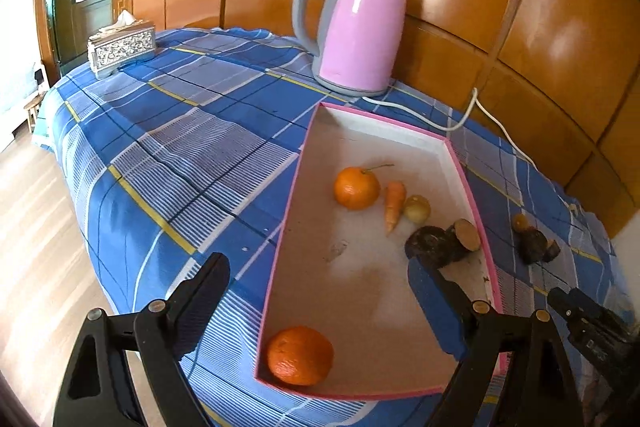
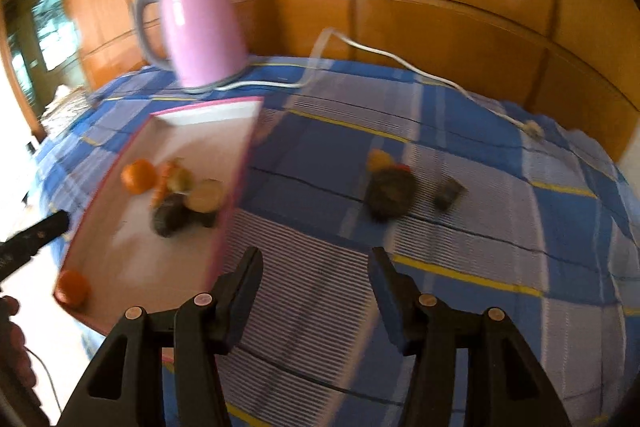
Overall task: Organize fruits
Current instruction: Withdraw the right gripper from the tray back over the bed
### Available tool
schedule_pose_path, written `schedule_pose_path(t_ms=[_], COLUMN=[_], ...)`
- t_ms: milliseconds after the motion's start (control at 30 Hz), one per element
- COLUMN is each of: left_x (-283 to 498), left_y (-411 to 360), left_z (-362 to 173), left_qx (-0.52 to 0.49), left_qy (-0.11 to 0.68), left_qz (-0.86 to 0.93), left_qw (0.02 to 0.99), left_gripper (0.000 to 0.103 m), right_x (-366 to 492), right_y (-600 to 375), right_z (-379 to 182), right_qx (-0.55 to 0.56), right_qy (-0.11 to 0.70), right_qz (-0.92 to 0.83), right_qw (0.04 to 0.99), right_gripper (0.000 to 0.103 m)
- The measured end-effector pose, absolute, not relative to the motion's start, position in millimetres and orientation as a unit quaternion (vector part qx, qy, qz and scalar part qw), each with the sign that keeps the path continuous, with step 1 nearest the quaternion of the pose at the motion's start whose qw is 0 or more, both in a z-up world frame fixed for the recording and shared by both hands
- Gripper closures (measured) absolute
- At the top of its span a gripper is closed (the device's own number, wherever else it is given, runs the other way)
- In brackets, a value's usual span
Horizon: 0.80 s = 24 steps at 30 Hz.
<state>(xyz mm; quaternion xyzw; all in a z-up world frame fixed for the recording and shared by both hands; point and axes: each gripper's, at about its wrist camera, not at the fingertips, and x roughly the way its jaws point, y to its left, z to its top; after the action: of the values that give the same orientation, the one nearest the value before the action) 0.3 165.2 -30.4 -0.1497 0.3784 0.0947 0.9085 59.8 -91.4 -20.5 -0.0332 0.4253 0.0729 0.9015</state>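
Pink-rimmed and shallow, the cardboard tray is lying on the blue plaid tablecloth, and it is serving as your collecting spot. Already inside it are sitting a round orange tangerine with a stem, a small orange carrot, a pale yellowish round fruit and a dark cut tuber with a tan face, all bunched against the right wall, while a second orange tangerine is resting alone in the near corner.

You are holding the left gripper spread wide and empty, straddling the tray's near left wall; it looks to be simply waiting there. The right gripper is over bare cloth beside the tray, with nothing between its jaws, about half parted, blue pads clear. It is facing the leftovers out on the cloth: a dark lumpy piece, a small yellow fruit touching its far side, and a small dark chunk just beside it. The view is smeared, so what those pieces are stays unclear.

Behind the tray, the pink electric kettle and its white cord are standing clear of your path.
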Motion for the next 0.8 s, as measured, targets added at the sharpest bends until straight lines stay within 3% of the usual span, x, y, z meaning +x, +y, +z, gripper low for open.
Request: schedule_pose_path(t_ms=[800], left_x=[25], left_y=[98], left_z=[-17], left_qx=[-0.090], left_qy=[0.402], left_qz=[-0.003], left_qw=[0.911], left_gripper=[0.015], right_x=[32], right_y=[-257], right_z=[-44], right_qx=[0.052], right_qy=[0.418], right_qz=[-0.174], right_qw=[0.890], right_gripper=[0.048])
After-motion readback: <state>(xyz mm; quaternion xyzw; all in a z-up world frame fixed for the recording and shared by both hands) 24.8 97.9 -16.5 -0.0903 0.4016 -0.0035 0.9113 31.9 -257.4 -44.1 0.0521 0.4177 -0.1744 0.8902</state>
